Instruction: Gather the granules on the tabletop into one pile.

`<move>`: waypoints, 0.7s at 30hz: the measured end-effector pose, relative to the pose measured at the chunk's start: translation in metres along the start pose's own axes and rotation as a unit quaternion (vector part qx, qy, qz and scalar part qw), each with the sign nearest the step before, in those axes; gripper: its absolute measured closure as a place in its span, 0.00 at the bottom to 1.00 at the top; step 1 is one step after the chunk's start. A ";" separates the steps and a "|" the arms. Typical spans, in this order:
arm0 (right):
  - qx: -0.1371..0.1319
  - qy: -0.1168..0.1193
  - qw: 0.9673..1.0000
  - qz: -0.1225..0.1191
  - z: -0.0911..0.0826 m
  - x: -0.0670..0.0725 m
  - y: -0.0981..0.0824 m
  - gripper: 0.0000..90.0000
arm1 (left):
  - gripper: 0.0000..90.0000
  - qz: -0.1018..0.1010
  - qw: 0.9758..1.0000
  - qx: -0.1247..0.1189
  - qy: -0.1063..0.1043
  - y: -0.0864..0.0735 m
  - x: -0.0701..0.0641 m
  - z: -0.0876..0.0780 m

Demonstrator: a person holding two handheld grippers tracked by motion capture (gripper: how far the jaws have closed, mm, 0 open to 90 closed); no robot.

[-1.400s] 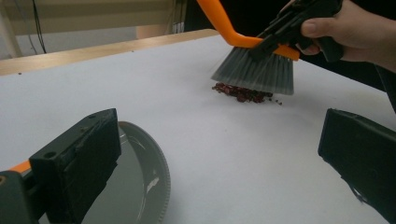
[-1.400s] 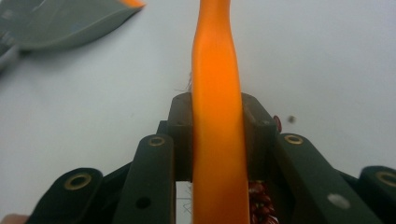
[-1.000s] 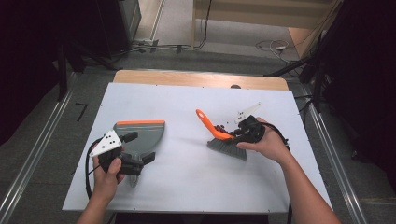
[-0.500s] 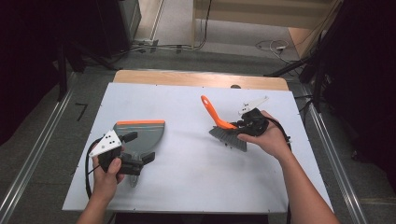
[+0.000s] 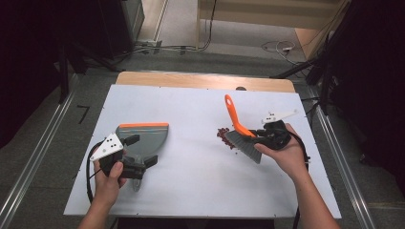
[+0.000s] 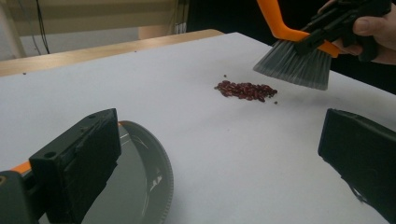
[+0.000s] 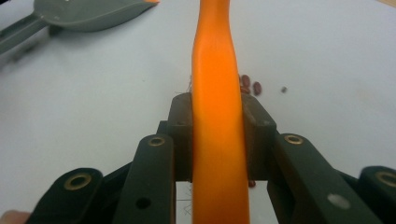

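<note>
1. Right gripper (image 5: 260,139): clamped on brush (image 5: 237,129), bristles raised just beside beans (image 5: 224,137).
2. Left gripper (image 5: 136,155): spread apart beside dustpan (image 5: 143,138), well apart from beans.
3. Advised: bristles lowered behind pile, swept slowly panward.

White table top (image 5: 200,119), matte, bare over most of its area. Strip of pale wood (image 5: 191,80) along far edge, small dark spot (image 5: 240,88) at its near side. Grey floor (image 5: 43,143) around table, metal rails (image 5: 28,176) running along left and right sides. Short black mark (image 5: 83,113) on floor at left. Loose cables (image 5: 181,47) on floor beyond far edge; white plug strip (image 5: 282,47) further right. Dark stands at both far corners. Wooden furniture (image 5: 267,14) at back.
</note>
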State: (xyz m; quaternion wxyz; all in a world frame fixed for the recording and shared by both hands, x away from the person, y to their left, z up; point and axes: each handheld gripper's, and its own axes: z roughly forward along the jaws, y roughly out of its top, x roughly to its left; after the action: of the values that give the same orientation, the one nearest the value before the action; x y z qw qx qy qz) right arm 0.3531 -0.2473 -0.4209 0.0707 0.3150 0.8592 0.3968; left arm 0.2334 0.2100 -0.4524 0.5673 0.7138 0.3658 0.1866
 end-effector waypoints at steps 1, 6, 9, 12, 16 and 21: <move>-0.006 -0.008 1.000 0.011 -0.004 0.000 -0.004 0.76 | 0.00 0.000 1.000 -0.001 0.001 0.000 0.000 0.000; -0.043 -0.041 0.996 0.071 -0.022 -0.009 -0.029 0.76 | 0.00 0.002 1.000 -0.004 0.007 0.000 -0.001 -0.001; -0.052 -0.056 0.992 0.096 -0.033 -0.015 -0.041 0.76 | 0.00 0.003 1.000 -0.006 0.007 0.000 0.000 -0.002; -0.066 -0.068 0.988 0.122 -0.044 -0.019 -0.052 0.76 | 0.00 0.000 1.000 -0.009 0.010 0.000 0.001 -0.003; -0.075 -0.078 0.984 0.144 -0.056 -0.025 -0.066 0.76 | 0.00 -0.004 1.000 -0.013 0.014 -0.002 0.004 -0.006; -0.081 -0.080 0.979 0.167 -0.064 -0.032 -0.081 0.76 | 0.00 -0.008 1.000 -0.015 0.022 -0.005 0.007 -0.008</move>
State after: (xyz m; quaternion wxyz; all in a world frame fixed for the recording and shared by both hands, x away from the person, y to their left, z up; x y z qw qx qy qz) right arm 0.3158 -0.3465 -0.4408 0.0974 0.4783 0.7509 0.4449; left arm 0.2309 0.2211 -0.4555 0.5711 0.6978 0.3816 0.2031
